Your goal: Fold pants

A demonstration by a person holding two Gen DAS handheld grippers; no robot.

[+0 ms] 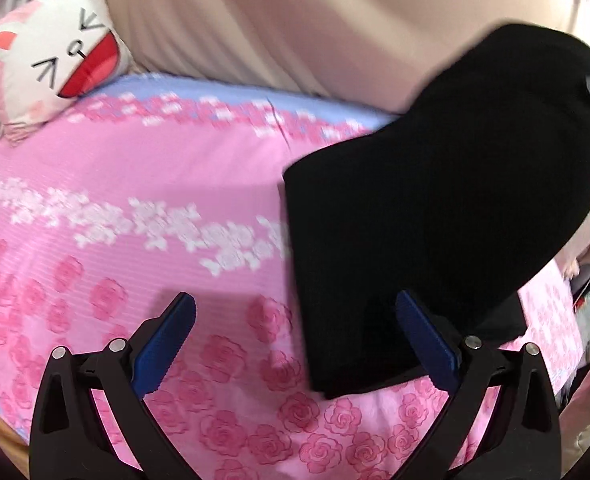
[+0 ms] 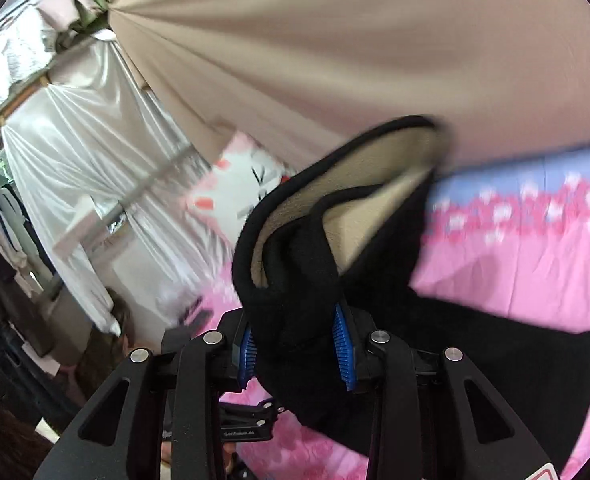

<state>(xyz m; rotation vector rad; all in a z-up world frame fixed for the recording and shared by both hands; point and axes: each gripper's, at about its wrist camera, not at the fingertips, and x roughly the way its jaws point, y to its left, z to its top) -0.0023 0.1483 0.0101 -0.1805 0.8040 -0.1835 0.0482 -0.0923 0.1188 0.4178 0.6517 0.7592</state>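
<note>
Black pants lie on the pink bed, one end raised by the right gripper, jaws clamped on a bunch. Left gripper hovers wide open, empty. Best carry that end over evenly, aligning edges.

The black pants hide the bedsheet beneath, and their upper end is smeared by motion. In the right wrist view the cat pillow is blurred and partly hidden behind them.
</note>
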